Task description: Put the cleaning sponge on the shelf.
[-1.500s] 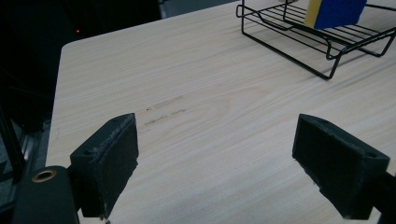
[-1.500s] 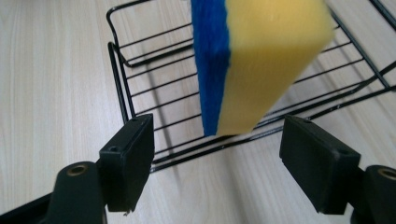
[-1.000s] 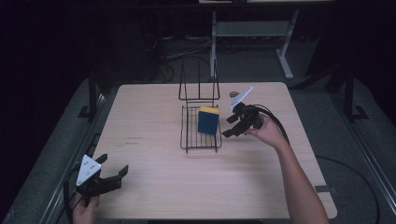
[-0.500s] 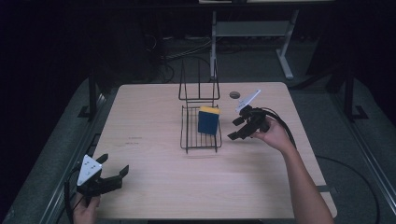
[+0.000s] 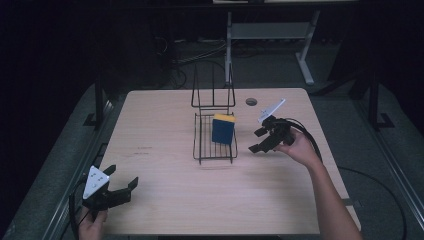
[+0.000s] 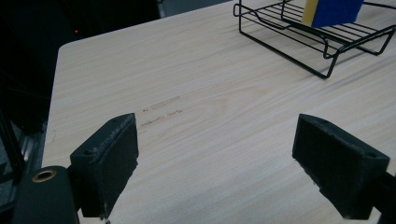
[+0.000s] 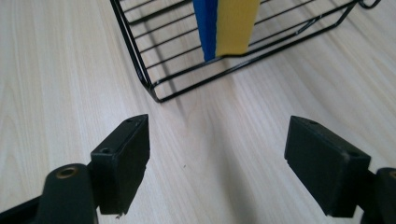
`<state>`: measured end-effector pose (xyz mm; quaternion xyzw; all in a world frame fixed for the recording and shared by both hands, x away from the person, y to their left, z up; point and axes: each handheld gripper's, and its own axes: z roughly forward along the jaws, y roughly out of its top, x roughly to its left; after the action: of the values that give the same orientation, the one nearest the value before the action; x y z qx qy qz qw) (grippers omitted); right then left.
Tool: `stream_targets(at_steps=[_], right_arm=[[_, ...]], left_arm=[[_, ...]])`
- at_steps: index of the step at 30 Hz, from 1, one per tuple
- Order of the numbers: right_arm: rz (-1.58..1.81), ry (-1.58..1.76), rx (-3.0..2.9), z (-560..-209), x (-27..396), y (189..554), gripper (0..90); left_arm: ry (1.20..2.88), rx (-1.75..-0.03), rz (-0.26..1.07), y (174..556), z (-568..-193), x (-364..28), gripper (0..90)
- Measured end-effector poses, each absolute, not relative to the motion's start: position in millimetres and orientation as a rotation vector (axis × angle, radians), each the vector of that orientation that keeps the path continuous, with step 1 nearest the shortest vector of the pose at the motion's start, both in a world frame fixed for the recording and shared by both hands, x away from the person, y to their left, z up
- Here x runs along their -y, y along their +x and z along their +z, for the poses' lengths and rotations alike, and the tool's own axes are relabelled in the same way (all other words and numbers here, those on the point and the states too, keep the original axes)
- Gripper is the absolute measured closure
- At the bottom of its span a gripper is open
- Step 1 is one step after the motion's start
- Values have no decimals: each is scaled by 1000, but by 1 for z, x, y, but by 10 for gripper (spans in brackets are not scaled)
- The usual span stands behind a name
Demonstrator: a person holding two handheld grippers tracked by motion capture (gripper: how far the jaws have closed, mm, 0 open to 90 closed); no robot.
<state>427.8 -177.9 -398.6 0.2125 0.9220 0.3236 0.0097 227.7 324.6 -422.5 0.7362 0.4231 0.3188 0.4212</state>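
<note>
**Right hand-held gripper backs away from the rack**

Since a second ago the right hand-held gripper (image 5: 261,141) has pulled back from the wire rack (image 5: 215,142) toward the right side of the counter (image 5: 165,115), and it now sits just beside the rack's right edge, not touching it. Its jaws are spread wide with nothing between them, which is really clear in the right gripper view, where bare wood shows between the two black pads (image 7: 123,161) and the rack's near corner (image 7: 149,86) sits just ahead.

Meanwhile the left hand-held gripper (image 5: 120,187) hasn't budged. It's parked at the near left corner of the counter, jaws also wide apart and empty, well away from everything else. From the left gripper view the rack (image 6: 322,42) is far off at the top right.

The sponge (image 5: 223,129), blue with a yellow layer, is standing on edge inside the rack's flat tray part, leaning a bit toward the right side. Behind the tray, the rack's upright wire back (image 5: 212,90) rises up. A small round hole (image 5: 251,101) sits in the counter near the far edge.
</note>
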Motion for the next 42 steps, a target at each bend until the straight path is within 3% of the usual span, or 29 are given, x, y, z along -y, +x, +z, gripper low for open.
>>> stream_targets(at_steps=[42], right_arm=[[1012, 777, -2866, -424, 219, 383, 214]], left_arm=[[1850, -1058, 798, 227, -423, -323, 139]])
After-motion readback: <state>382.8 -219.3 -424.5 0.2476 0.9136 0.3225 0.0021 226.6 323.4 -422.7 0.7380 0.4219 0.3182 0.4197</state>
